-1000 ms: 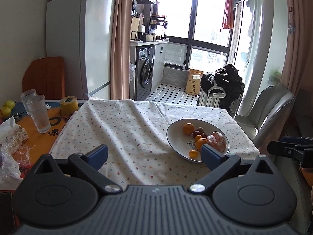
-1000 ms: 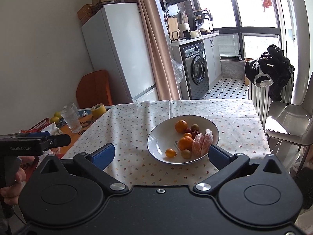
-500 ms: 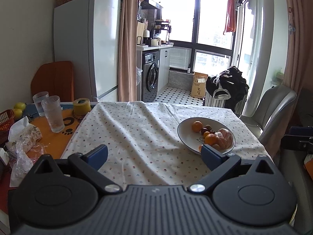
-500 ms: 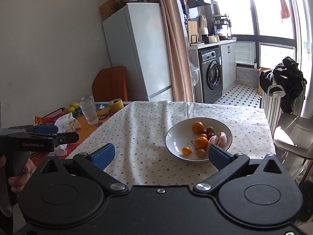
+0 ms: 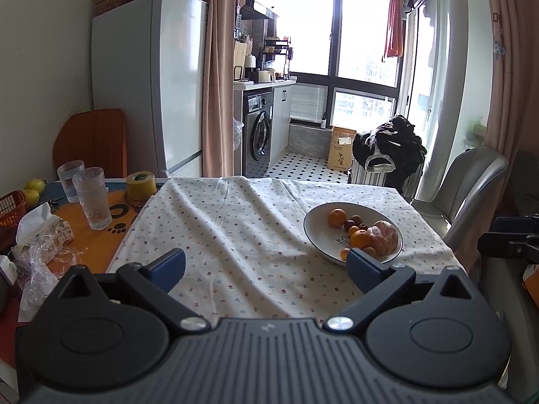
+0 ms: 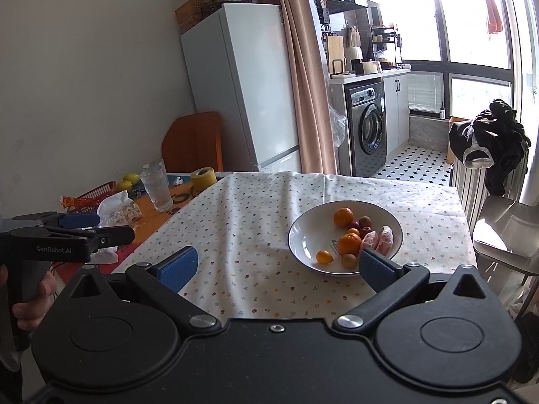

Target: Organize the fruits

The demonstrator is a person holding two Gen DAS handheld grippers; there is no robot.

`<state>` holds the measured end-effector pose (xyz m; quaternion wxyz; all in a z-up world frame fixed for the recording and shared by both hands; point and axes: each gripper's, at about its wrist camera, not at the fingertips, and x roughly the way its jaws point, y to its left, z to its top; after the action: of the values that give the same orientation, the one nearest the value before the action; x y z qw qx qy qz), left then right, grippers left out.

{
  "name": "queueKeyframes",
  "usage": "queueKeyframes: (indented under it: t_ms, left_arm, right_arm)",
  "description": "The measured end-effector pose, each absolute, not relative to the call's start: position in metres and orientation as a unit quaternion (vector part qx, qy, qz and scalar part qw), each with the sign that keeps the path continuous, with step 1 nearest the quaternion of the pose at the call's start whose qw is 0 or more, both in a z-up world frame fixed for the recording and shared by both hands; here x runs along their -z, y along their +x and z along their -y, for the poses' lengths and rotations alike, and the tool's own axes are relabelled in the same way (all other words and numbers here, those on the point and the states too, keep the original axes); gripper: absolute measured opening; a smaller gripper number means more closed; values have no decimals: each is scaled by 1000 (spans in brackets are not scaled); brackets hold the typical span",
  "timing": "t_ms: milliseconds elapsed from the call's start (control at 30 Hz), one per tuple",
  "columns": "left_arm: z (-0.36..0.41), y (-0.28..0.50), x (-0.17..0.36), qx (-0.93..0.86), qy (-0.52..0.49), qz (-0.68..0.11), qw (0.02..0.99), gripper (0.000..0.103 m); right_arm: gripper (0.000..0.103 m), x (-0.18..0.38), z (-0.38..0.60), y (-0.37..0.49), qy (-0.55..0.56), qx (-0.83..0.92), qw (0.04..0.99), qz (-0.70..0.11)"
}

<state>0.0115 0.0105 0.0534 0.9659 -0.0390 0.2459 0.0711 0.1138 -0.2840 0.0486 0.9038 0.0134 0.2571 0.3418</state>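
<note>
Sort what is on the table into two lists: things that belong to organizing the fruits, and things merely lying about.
Belongs to the job:
white bowl
large orange
peeled citrus
small kumquat
left gripper
right gripper

Lying about:
drinking glasses
roll of tape
tissue pack
red basket

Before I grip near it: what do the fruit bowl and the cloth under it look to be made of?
The bowl looks like glazed ceramic: white, glossy, with a thin dark line on the rim, so probably hard and slick. The tablecloth looks like thin matte woven fabric printed with small flowers; its soft creases suggest it could slide or bunch.
</note>
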Motion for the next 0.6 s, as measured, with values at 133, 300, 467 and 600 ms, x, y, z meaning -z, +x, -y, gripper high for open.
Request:
queueKeyframes:
  t_ms: [133,300,467,600]
  left_arm:
    - [-11,11,-53,-71,-39,-246,966,101]
    - [-10,12,-51,-67,-40,-250,965,101]
    - [-9,12,-46,-60,-43,-254,964,101]
    - [-10,13,-42,-60,-46,-258,963,101]
  right_arm:
    - [103,-47,285,116,17,-341,903,-261]
    - [103,-47,286,116,16,-341,903,-261]
    - [103,-44,285,116,16,-340,903,-263]
    - [103,-42,283,117,14,-342,901,-266]
